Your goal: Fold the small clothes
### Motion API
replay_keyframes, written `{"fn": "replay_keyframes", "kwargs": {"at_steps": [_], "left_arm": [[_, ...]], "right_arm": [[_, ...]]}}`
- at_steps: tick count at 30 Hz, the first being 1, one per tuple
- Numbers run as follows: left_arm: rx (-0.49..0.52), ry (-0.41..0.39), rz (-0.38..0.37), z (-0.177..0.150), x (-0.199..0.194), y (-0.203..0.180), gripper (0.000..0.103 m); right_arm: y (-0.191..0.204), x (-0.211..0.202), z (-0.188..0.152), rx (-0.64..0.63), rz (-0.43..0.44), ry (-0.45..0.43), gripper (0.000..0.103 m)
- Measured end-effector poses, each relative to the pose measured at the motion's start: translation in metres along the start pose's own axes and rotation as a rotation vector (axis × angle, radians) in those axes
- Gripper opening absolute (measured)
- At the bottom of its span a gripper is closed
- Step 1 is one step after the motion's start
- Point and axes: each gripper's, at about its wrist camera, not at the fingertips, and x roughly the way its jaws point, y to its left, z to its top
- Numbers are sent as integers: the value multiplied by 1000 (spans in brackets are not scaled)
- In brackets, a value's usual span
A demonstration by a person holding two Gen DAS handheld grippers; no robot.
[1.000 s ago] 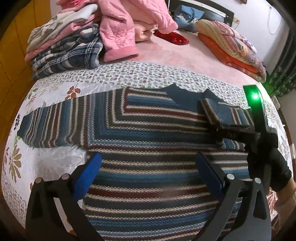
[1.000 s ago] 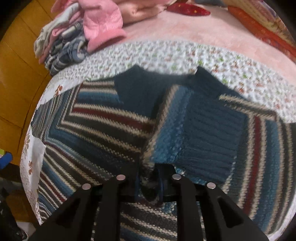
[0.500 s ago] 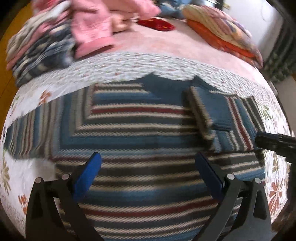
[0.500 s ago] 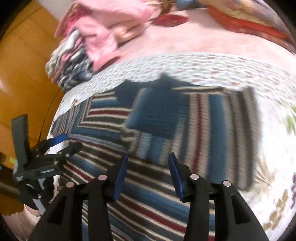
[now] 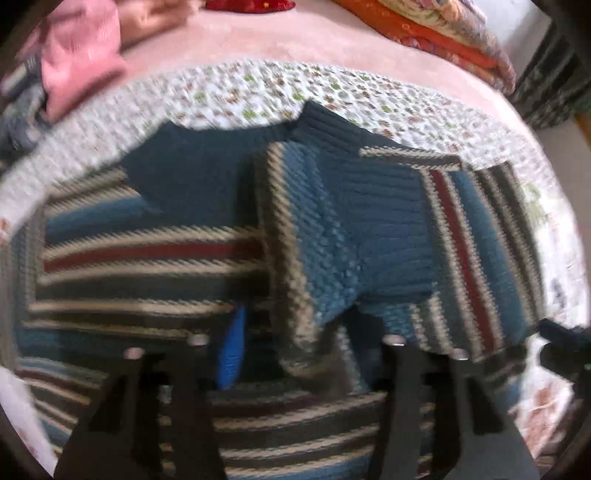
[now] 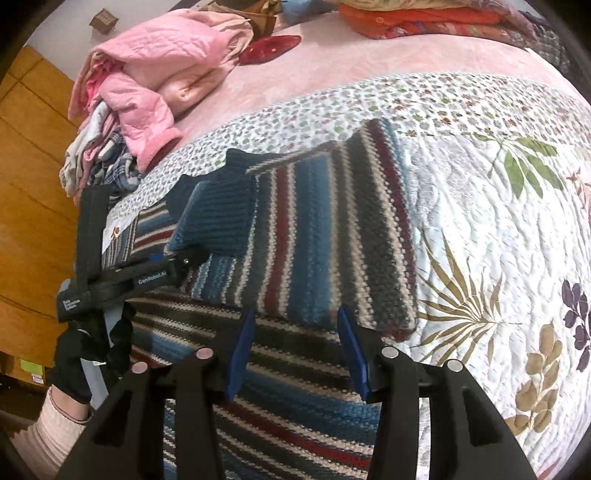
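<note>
pinching folded sweater sleeve (image 5: 321, 258), left hand-held gripper (image 5: 295, 350); right hand-held gripper (image 6: 295, 354) spread above hem.

A wide bed (image 6: 314, 70) with a pale pink blanket carries a white quilted floral coverlet (image 6: 480, 206). On the coverlet lies a blue, maroon and cream striped knitted sweater (image 6: 325, 236), one sleeve folded across its body. A heap of pink and plaid clothes (image 6: 147, 96) sits at the bed's far left, with folded orange bedding (image 6: 413, 18) at the far edge.
</note>
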Motion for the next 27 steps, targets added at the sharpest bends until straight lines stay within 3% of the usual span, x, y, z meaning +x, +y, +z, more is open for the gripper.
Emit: {"fn": "replay_keyframes", "kwargs": {"at_steps": [2,6,10,14,16,18,20,23,25,27], "left_arm": [[-2,-21,-12,-2,-5,2,12],[-43,-72,-77,-9,-28,22,11],[-71,-126,-65,-20,-54,49,11],[-98,-120,-60,-25,-55,75,11],[-114,-76,-70,-27,-42,85,13],[-119,-57,-57,-28,-30,89,19],[-102,-95,-34,-33,-37,91,25],[-62,-172,63,-40,-59,87,53],[-14,-223,100,-44,-77,79,57],[53,-245,121,-39,-86,65,70]], "right_arm": [[-1,1,1,11,5,-2,47],[7,0,6,0,7,-14,47],[21,4,16,-19,26,-24,47],[31,29,25,-13,67,26,47],[34,49,27,-4,38,60,47],[29,68,26,8,-5,101,46],[24,82,23,20,-18,110,46],[28,76,23,19,-17,97,47],[30,67,20,22,-13,80,47],[33,57,18,8,-13,59,47]]}}
